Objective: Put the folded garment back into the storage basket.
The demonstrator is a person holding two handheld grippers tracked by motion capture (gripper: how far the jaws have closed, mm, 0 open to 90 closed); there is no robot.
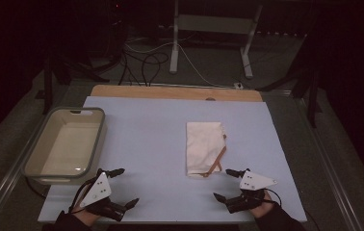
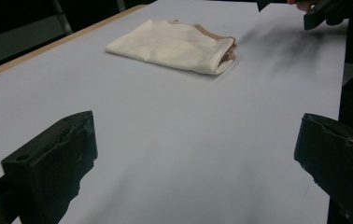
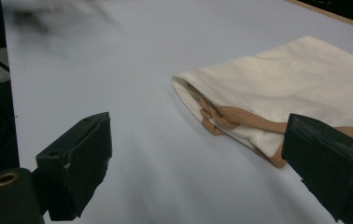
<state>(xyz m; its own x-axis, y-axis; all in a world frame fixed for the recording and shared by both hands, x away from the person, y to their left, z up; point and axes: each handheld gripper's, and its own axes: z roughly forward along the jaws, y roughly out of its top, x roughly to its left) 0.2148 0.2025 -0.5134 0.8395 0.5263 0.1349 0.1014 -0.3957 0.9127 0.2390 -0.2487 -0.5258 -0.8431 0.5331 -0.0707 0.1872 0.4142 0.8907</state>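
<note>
On the left edge of the surface sits a grey bin, long side running away from the person. Near it, at the front edge, the left gripper rests in the person's left hand; its jaws stand wide apart with nothing between them, only bare surface showing in the left gripper view.

Right of centre lies a folded cream cloth bag with tan straps. Its long axis runs from the near edge towards the far edge of the surface, and the strap end points back at the person. It lies flat, well apart from the bin.

Just beside the bag's near right corner, the right gripper is held in the right hand. Its jaws are also spread wide and hold nothing; in the right gripper view the bag's strap end lies just ahead of them, untouched as far as can be seen.

The surface is pale blue sheet over a wooden board. The room beyond is dark, with a grey floor, loose cables and a white metal stand.
</note>
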